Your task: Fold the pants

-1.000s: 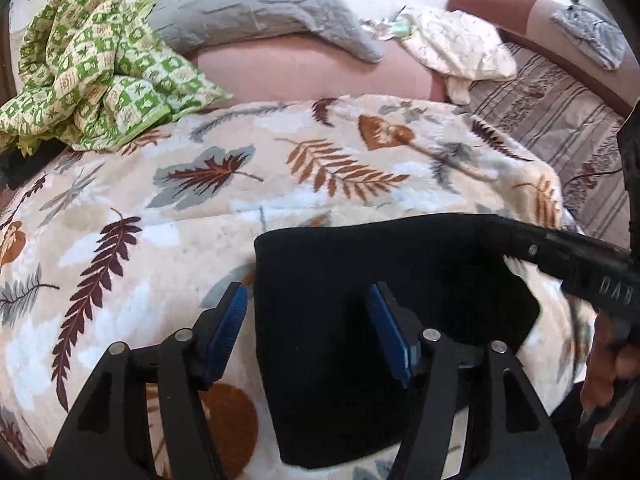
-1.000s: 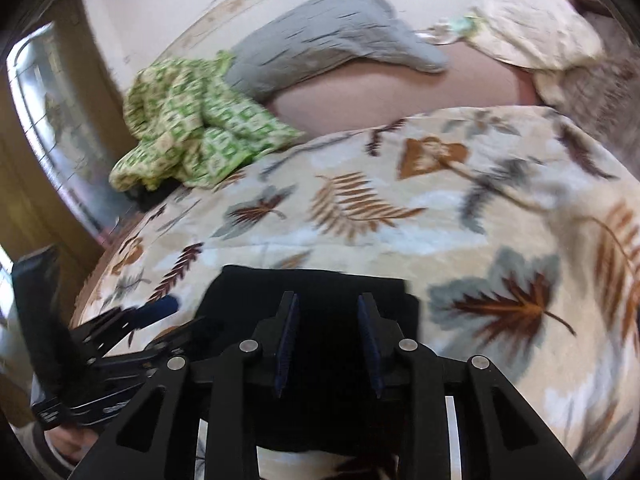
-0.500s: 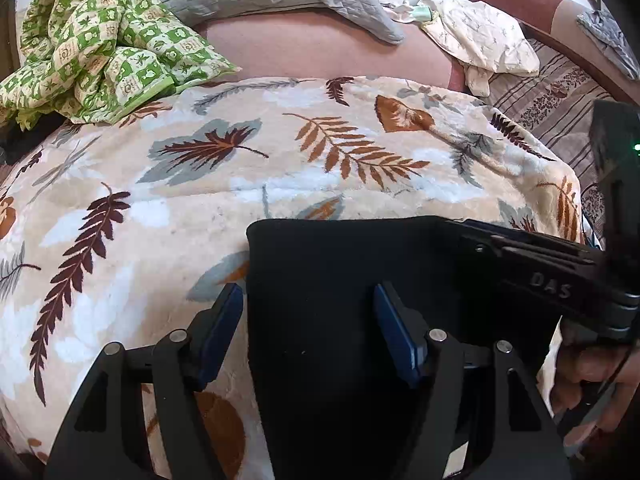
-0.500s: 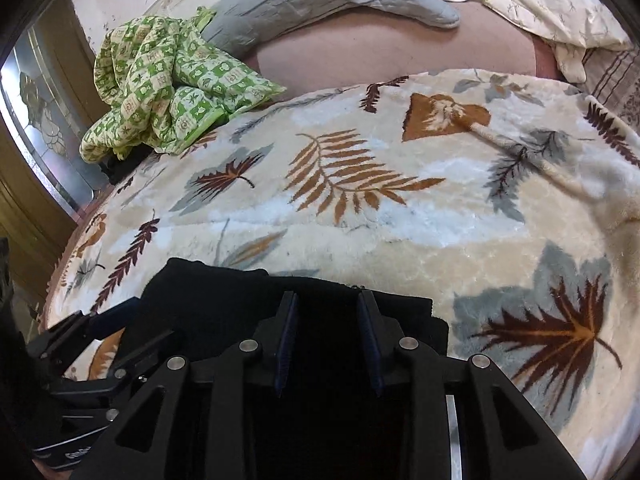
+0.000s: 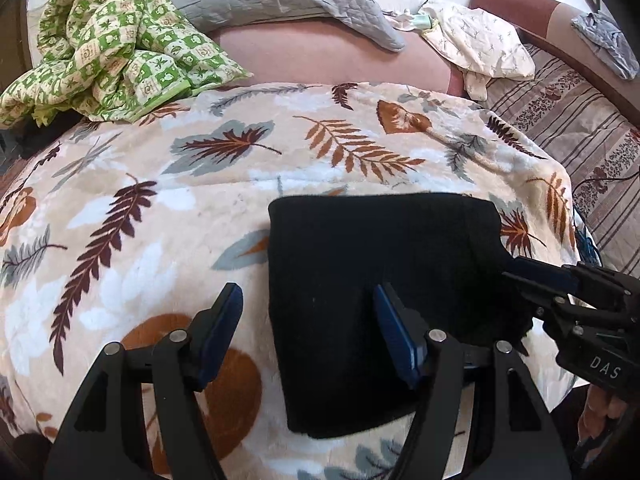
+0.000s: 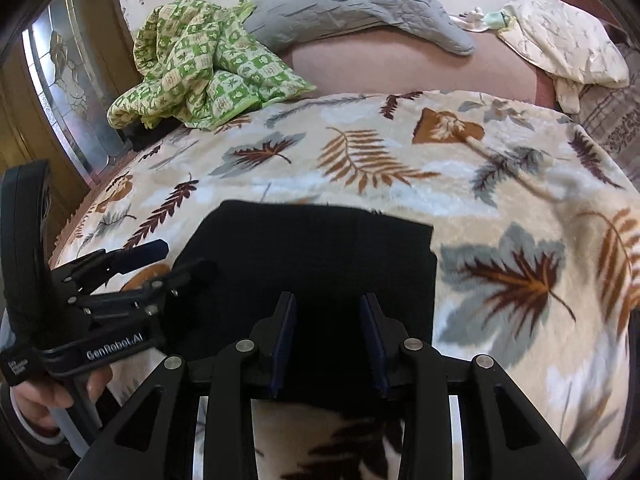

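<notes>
The black pants [image 5: 380,248] lie folded into a compact rectangle on the leaf-print blanket [image 5: 160,220]. My left gripper [image 5: 306,296] hovers open over their near left edge, one finger above the blanket and the other above the cloth. In the right wrist view the pants [image 6: 312,248] fill the middle. My right gripper [image 6: 328,300] is above their near edge with its jaws opening; black cloth shows in the gap, and the pads do not press on it. The right gripper [image 5: 512,276] reaches in at the pants' right edge, and the left gripper [image 6: 184,256] at their left edge.
A crumpled green checked cloth [image 5: 108,52] and a grey pillow [image 5: 280,0] lie at the blanket's far side. A cream cloth [image 5: 480,44] and a striped sofa cover [image 5: 580,128] are to the right. A hand [image 6: 52,396] holds the left gripper's handle. A glass-panelled door [image 6: 60,92] stands left.
The right gripper has drawn back off the top of the pants to their right edge, and its jaws stand slightly wider. The pants lie flat and still.
</notes>
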{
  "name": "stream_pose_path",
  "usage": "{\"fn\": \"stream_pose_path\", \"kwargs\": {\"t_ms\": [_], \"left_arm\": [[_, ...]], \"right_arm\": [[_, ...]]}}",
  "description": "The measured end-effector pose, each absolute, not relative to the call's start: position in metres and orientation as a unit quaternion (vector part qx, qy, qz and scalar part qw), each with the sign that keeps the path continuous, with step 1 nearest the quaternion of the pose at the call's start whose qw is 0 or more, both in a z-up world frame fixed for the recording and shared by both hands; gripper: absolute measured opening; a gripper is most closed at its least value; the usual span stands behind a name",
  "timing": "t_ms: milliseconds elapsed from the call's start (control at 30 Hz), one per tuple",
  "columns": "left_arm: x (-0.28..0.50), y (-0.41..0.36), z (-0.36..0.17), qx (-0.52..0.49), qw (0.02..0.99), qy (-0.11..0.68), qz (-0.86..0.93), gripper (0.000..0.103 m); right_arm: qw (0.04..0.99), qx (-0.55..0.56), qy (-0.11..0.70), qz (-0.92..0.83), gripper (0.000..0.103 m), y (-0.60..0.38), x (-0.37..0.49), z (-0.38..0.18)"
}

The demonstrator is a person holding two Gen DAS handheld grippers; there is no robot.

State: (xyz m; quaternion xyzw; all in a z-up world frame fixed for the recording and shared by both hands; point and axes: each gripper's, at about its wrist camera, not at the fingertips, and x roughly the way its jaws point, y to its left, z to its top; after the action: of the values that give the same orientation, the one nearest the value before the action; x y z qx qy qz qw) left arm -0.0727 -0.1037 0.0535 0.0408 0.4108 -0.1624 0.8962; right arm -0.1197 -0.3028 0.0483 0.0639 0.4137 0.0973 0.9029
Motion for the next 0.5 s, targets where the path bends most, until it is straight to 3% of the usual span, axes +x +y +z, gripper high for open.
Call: {"fn": "stream_pose_path", "kwargs": {"t_ms": [500], "left_arm": [[-0.077,-0.107,0.038,0.03,0.892,0.42,-0.162,0.068]], "right_arm": [[0.902,0.059,0.42,0.081,0.041,-0.307,-0.128,0.028]]}}
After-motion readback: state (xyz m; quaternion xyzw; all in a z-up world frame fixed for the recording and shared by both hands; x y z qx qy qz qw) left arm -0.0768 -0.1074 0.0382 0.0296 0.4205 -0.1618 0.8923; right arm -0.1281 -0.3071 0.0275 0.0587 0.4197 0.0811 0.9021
